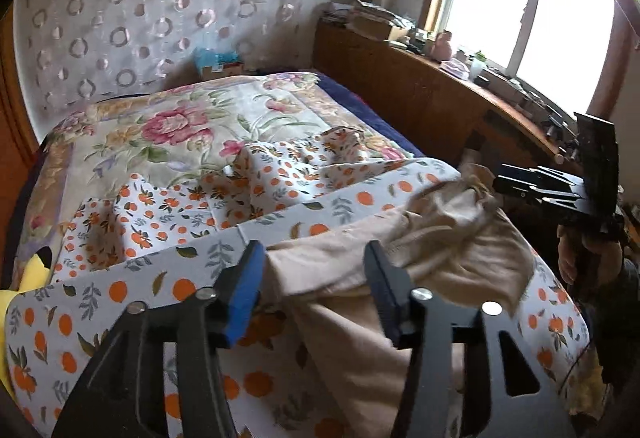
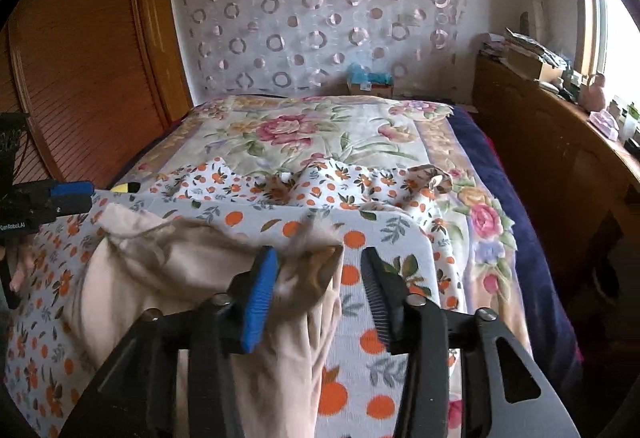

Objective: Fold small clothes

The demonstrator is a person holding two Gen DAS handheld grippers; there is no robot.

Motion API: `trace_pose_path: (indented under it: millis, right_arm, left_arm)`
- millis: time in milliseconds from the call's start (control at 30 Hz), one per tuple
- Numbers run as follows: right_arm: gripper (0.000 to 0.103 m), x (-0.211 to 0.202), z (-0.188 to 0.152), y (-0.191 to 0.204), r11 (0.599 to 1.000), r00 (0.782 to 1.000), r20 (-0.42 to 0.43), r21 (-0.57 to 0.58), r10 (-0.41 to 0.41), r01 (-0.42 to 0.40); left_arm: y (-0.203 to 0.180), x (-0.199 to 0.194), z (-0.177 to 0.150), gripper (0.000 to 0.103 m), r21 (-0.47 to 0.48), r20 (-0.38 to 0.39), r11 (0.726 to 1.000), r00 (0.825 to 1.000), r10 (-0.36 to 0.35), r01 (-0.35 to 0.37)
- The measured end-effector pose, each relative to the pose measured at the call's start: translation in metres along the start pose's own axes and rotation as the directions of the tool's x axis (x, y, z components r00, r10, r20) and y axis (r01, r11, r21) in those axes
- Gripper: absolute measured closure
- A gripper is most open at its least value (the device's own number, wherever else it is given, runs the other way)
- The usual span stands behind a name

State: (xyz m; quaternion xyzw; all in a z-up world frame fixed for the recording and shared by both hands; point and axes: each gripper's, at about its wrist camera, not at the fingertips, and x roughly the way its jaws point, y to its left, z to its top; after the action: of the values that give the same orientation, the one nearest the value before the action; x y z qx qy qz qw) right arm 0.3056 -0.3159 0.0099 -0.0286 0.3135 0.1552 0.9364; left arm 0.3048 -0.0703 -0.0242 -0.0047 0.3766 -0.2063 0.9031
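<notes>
Both the left gripper [image 1: 316,290] and right gripper [image 2: 320,298] hover with jaws spread over the rumpled beige garment [image 1: 420,238] on the bed [image 2: 320,134]. Each should pinch a clear edge, then pull it flat before folding.

The only lettering that can be read is white print on the black body of the left gripper [image 2: 74,196], seen at the left edge of the right wrist view: it appears to say "GenRoboLAI", though the last letters are small and uncertain. It sits on the gripper's housing, behind the blue-padded fingers. A cardboard box [image 2: 370,88] at the far end of the bed carries a label too small to read.
</notes>
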Motion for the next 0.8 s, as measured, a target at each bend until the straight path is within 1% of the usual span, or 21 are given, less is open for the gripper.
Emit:
trace_pose_path:
  millis: [67, 133, 167, 300, 400, 567, 633, 700, 733, 767, 800]
  right_arm:
    - [0.054, -0.005, -0.005, 0.002, 1.000, 1.000, -0.016, -0.016, 0.018, -0.018]
    - [0.053, -0.006, -0.011, 0.006, 0.999, 0.999, -0.045, -0.047, 0.024, -0.026]
    - [0.053, -0.005, -0.014, 0.009, 0.997, 0.998, -0.065, -0.068, 0.022, -0.026]
    - [0.053, 0.011, -0.021, 0.021, 0.990, 0.989, -0.145, -0.139, 0.002, -0.022]
    - [0.053, 0.021, -0.010, 0.022, 0.989, 0.989, -0.148, -0.147, 0.006, -0.028]
    - [0.053, 0.037, 0.020, 0.016, 0.989, 0.992, -0.116, -0.140, 0.038, -0.054]
    - [0.053, 0.045, 0.032, 0.007, 0.991, 0.991, -0.109, -0.098, 0.080, -0.091]
    - [0.054, 0.050, 0.037, -0.004, 0.993, 0.992, -0.084, -0.061, 0.098, -0.103]
    - [0.061, 0.050, 0.042, -0.010, 0.994, 0.993, -0.066, -0.042, 0.099, -0.102]
    - [0.065, 0.052, 0.044, -0.015, 0.996, 0.995, -0.061, -0.021, 0.083, -0.084]
    - [0.065, 0.055, 0.042, -0.024, 0.999, 0.997, -0.064, 0.004, 0.041, -0.041]
  left_arm:
    - [-0.004, -0.001, -0.005, 0.038, 0.015, -0.010, 1.000, 1.000, -0.005, 0.005]
    - [-0.006, 0.003, -0.012, 0.037, 0.027, -0.031, 1.000, 0.999, -0.011, 0.011]
    - [-0.006, 0.009, -0.017, 0.037, 0.035, -0.058, 0.999, 0.998, -0.010, 0.012]
    - [-0.003, 0.028, -0.031, 0.037, 0.064, -0.128, 0.998, 0.991, 0.026, -0.018]
    - [0.001, 0.041, -0.034, 0.037, 0.059, -0.162, 0.998, 0.986, 0.032, -0.023]
    - [0.004, 0.055, -0.028, 0.037, 0.065, -0.177, 0.997, 0.983, 0.052, -0.041]
    - [0.004, 0.059, -0.024, 0.037, 0.072, -0.170, 0.996, 0.983, 0.064, -0.053]
    - [0.007, 0.062, -0.019, 0.037, 0.068, -0.160, 0.996, 0.985, 0.068, -0.058]
    - [0.009, 0.063, -0.017, 0.037, 0.062, -0.155, 0.996, 0.985, 0.068, -0.059]
    - [0.011, 0.064, -0.014, 0.037, 0.055, -0.148, 0.996, 0.986, 0.073, -0.065]
    - [0.014, 0.064, -0.012, 0.037, 0.046, -0.138, 0.996, 0.987, 0.082, -0.076]
